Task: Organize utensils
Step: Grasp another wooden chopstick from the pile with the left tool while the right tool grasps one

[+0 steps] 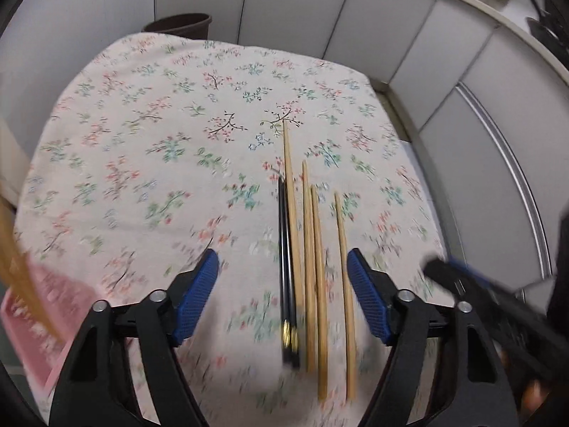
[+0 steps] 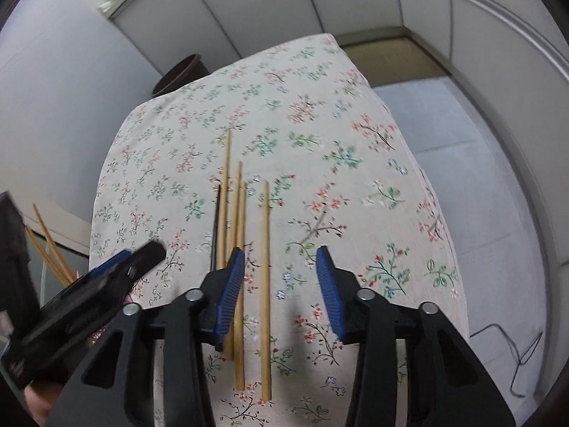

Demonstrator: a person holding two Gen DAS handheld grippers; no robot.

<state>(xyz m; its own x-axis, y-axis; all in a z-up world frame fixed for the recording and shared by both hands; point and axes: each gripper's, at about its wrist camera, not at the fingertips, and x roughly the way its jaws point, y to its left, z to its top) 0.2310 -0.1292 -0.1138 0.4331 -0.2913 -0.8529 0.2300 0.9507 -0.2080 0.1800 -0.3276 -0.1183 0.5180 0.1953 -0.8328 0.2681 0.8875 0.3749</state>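
Observation:
Several wooden chopsticks and a pair of black chopsticks with gold ends lie side by side on the floral tablecloth. My left gripper is open above them, its blue pads either side of the bundle. My right gripper is open and empty, with one wooden chopstick between its fingers and the others by its left pad. The black chopsticks lie at the left. Each gripper shows at the edge of the other's view.
A pink basket holding wooden chopsticks stands at the table's near left; those chopsticks also show in the right wrist view. A brown bin stands behind the table. White cabinet panels surround it.

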